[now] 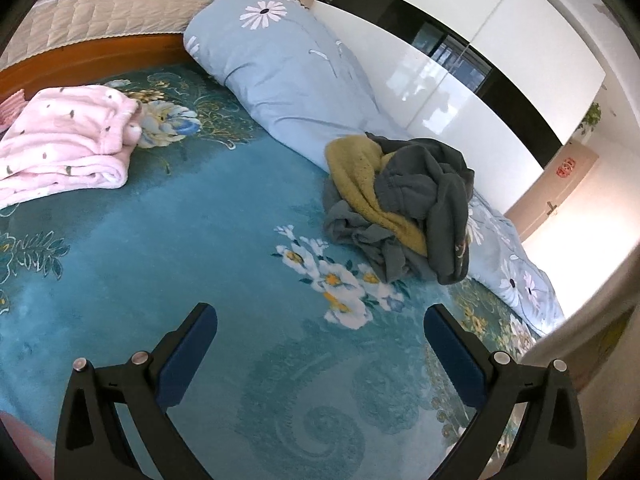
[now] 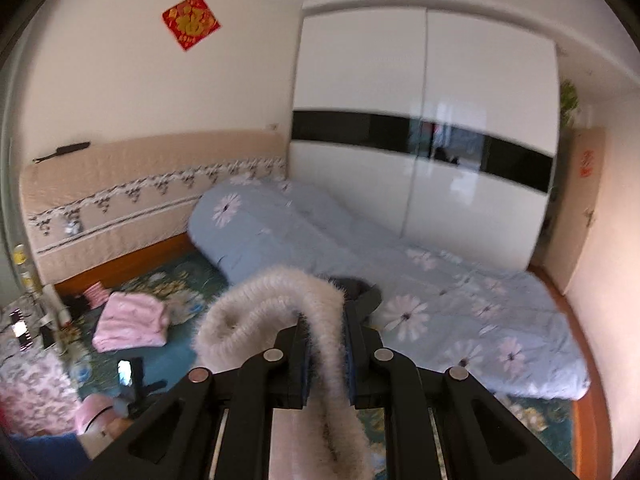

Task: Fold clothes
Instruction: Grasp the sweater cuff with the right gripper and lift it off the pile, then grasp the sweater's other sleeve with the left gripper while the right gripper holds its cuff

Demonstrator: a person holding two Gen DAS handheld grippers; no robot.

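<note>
My left gripper (image 1: pixel 320 318) is open and empty, hovering over the teal flowered bedspread (image 1: pixel 168 240). Ahead to the right lies a crumpled heap of dark grey clothes (image 1: pixel 428 196) with a yellow fleece piece (image 1: pixel 368 184) in it. A folded pink garment (image 1: pixel 68 144) lies at the left; it also shows in the right wrist view (image 2: pixel 134 322). My right gripper (image 2: pixel 325 322) is shut on a whitish fur trim (image 2: pixel 256 300) that loops up and left of the fingers; a dark garment part (image 2: pixel 360 292) shows just behind them.
A rolled light-blue flowered quilt (image 1: pixel 288 68) lies along the bed's far side, also in the right wrist view (image 2: pixel 440 292). A white wardrobe (image 2: pixel 420 152) stands behind it. A beige headboard (image 2: pixel 140 200) is at the left. A nightstand with small items (image 2: pixel 28 332) sits at the far left.
</note>
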